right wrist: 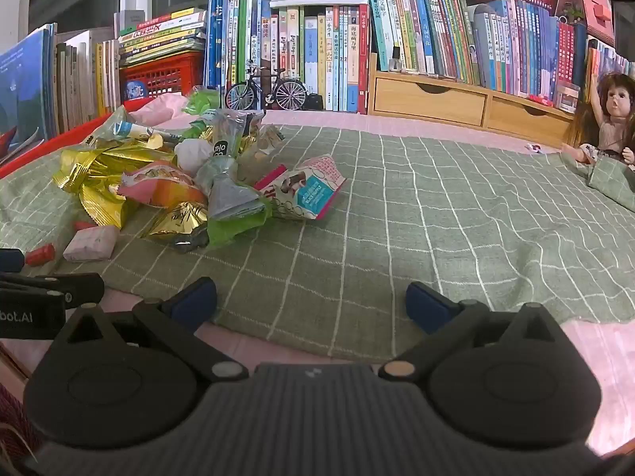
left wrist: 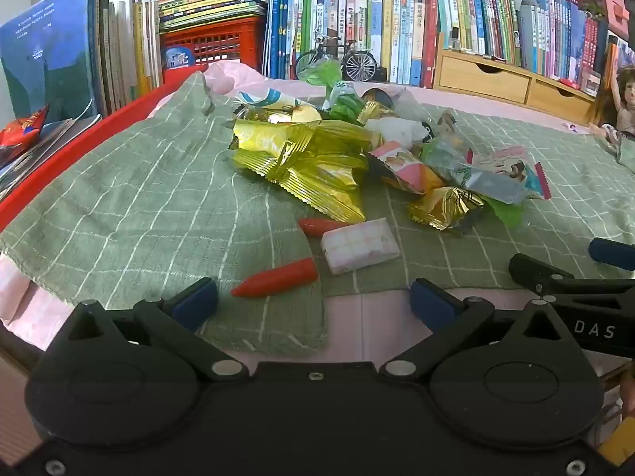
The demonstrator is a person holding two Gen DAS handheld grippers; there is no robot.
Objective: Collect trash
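Note:
A heap of crumpled snack wrappers (left wrist: 317,158) lies on a green checked cloth (left wrist: 139,206): gold foil bags, a pink packet, green and silvery ones. In front of it sit a small pink-and-white tissue pack (left wrist: 359,245) and two red carrot-shaped pieces (left wrist: 276,278). My left gripper (left wrist: 313,303) stands open at the cloth's near edge, just short of the nearer red piece. The right wrist view shows the same heap (right wrist: 170,182) at the left, with the tissue pack (right wrist: 90,242). My right gripper (right wrist: 311,303) is open over bare cloth (right wrist: 456,214), holding nothing.
A red bin rim (left wrist: 79,142) runs along the left of the cloth. Rows of books, a red crate (left wrist: 214,41), a toy bicycle (left wrist: 337,61) and a wooden drawer unit (left wrist: 484,75) line the back. A doll (right wrist: 611,119) sits at far right. The right gripper's finger (left wrist: 611,254) shows at right.

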